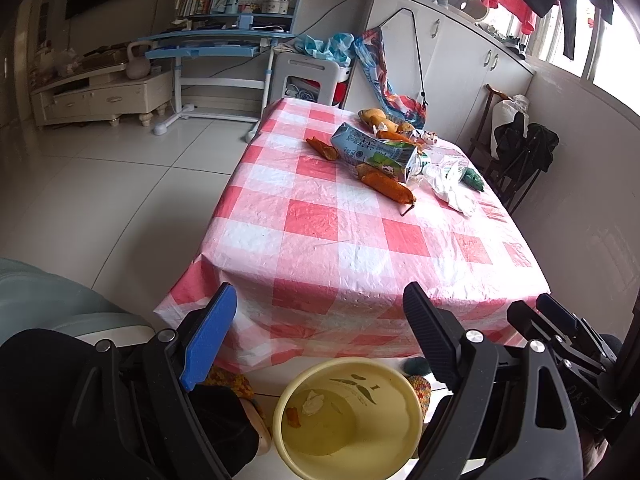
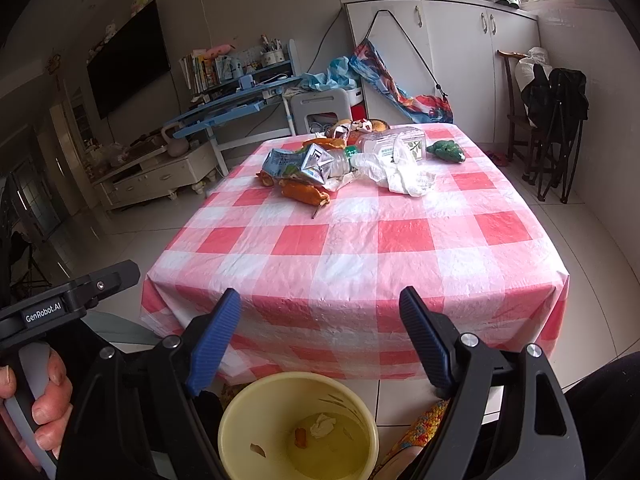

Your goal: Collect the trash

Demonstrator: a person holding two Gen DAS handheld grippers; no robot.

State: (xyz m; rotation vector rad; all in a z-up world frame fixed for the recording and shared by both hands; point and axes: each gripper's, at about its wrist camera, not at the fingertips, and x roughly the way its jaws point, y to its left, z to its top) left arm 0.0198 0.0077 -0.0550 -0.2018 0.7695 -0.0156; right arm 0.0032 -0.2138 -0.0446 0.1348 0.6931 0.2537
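Observation:
A yellow bin (image 1: 348, 420) (image 2: 298, 428) stands on the floor before the table, with a few scraps inside. Trash lies at the far end of the checked tablecloth (image 1: 340, 236) (image 2: 360, 248): a crushed milk carton (image 1: 372, 150) (image 2: 298, 164), orange peels (image 1: 390, 188) (image 2: 304, 194), a clear plastic bottle (image 2: 390, 142), crumpled white plastic (image 1: 452, 186) (image 2: 400, 174) and a green lump (image 1: 474, 178) (image 2: 446, 150). My left gripper (image 1: 320, 336) and right gripper (image 2: 320, 336) are both open and empty, held over the bin, short of the table's near edge.
A blue desk (image 1: 212, 46) and a TV cabinet (image 1: 104, 94) stand at the far left. White cupboards (image 2: 452, 56) line the back wall. A dark chair with bags (image 2: 552, 108) stands right of the table. A pale seat (image 1: 52, 304) is at my lower left.

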